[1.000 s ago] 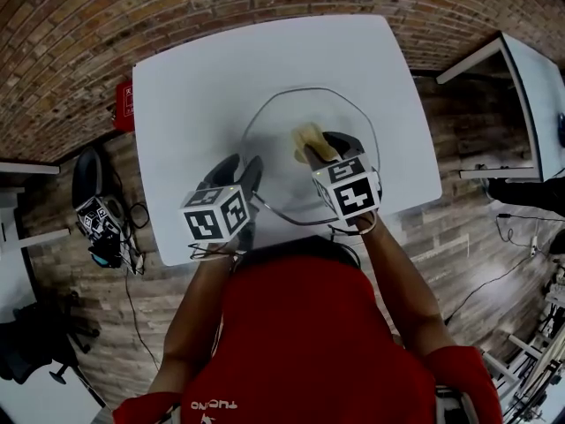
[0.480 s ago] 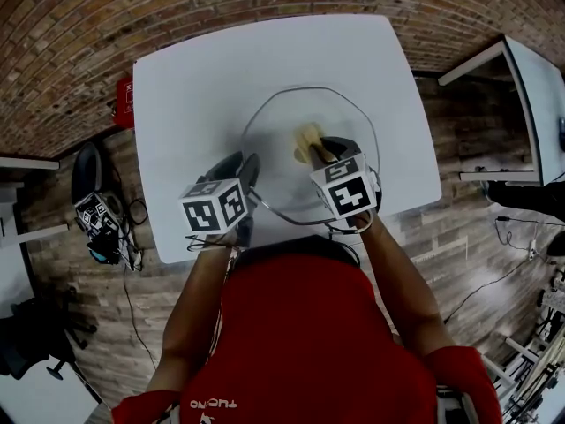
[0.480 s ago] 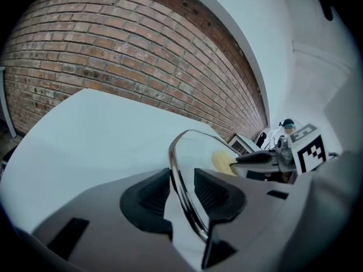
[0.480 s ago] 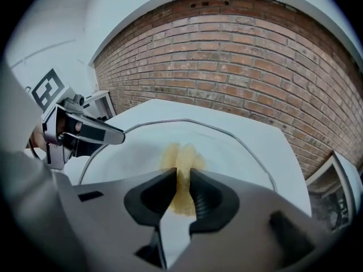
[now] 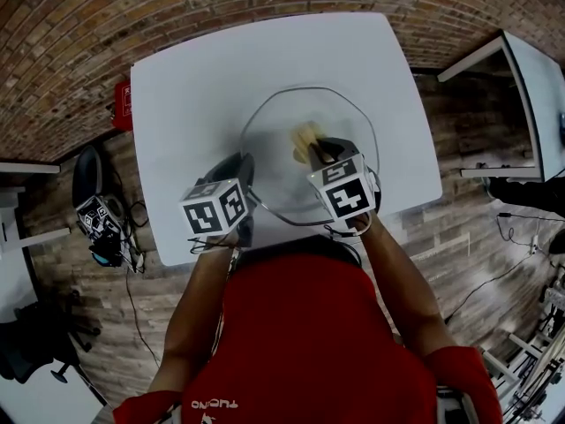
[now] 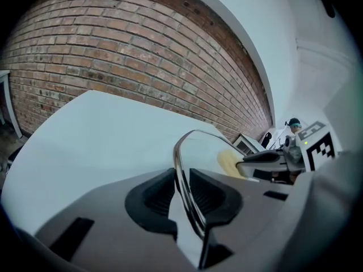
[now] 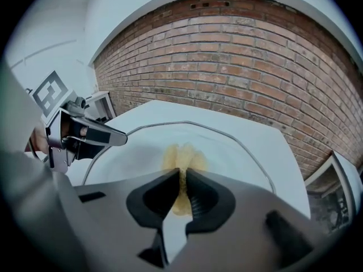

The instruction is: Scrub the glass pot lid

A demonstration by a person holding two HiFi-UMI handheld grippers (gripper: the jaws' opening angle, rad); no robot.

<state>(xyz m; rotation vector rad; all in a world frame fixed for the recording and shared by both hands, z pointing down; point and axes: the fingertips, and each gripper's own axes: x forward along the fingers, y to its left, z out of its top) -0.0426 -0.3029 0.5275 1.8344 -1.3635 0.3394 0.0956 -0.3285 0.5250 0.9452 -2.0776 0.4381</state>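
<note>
The glass pot lid [image 5: 281,162] lies flat on the white table [image 5: 203,78], its metal rim [image 6: 180,152] catching the light. My left gripper [image 5: 243,173] is at the lid's near-left edge. In the left gripper view the rim runs between the jaws of my left gripper [image 6: 181,183]; they are closing, and a thin gap remains beside the rim. My right gripper [image 5: 322,148] hovers over the glass, its jaws closing. It is shut on a yellow sponge [image 7: 184,157], which bulges out past its pads. The sponge [image 5: 305,137] rests on the lid's middle.
The table's near edge lies just under both grippers. A red object [image 5: 124,104] sits by the table's left side. Dark gear and cables [image 5: 101,223] lie on the wood floor at left. Another white table [image 5: 530,87] stands at right.
The left gripper has edged a little left along the rim and the right gripper has shifted slightly left over the sponge. The lid has not moved.
</note>
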